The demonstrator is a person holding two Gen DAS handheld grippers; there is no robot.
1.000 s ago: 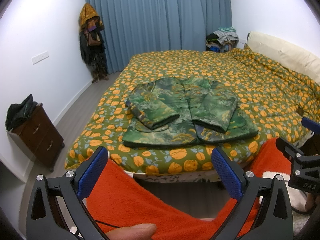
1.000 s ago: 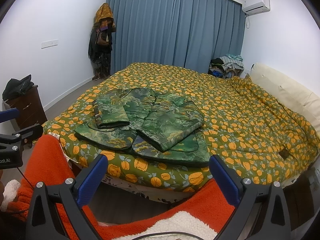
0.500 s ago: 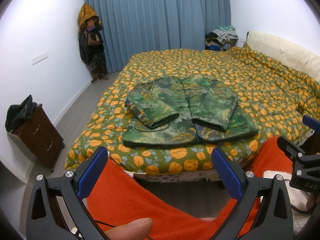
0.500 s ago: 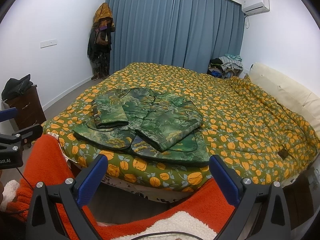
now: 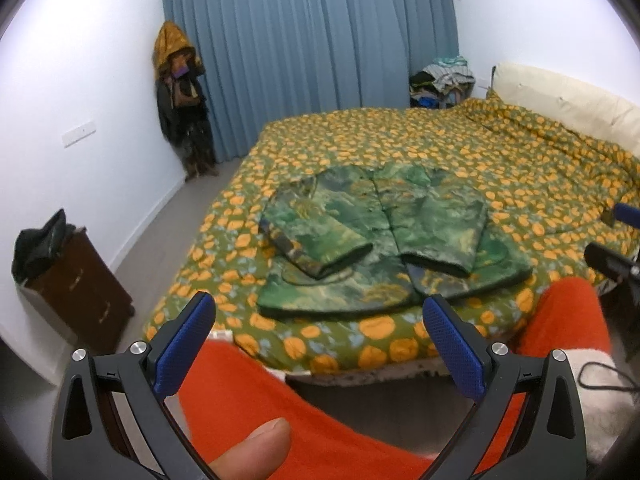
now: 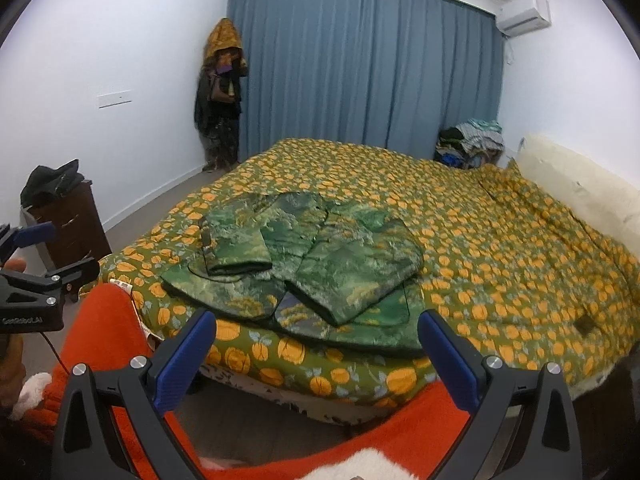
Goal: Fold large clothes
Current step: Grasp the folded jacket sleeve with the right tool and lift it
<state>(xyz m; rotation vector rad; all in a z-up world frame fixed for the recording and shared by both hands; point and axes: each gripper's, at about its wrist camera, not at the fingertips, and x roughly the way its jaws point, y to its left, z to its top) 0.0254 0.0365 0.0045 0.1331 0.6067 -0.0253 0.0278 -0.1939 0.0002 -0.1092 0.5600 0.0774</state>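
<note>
A bedroom is showing in both views: white walls, a blue curtain (image 6: 368,68) hanging across the far wall, and one bed (image 5: 520,168) under a green cover printed with orange fruit. One dark dresser (image 5: 76,288) is standing at the left wall, one heap of clothes (image 6: 472,140) is sitting in the far right corner, and coats (image 5: 180,92) are hanging in the far left corner.

One jacket (image 5: 384,240) is lying on the near left part of the bed, close to its near edge. It is lying flat, front up, in a mottled green print with dark edging, and both of its sleeves are lying folded in over the chest, cuffs pointing toward the near hem.

Two grippers are hovering short of the bed, over orange-clad legs (image 5: 256,400). The left gripper (image 5: 316,344) is holding its blue-padded fingers (image 5: 184,348) wide apart, gripping nothing, with the jacket beyond the tips and apart from them. The right gripper (image 6: 316,352) is doing likewise, spread and empty, the jacket lying beyond and between its fingers (image 6: 448,364). A thumb (image 5: 252,452) is showing at the near edge of the left view.
</note>
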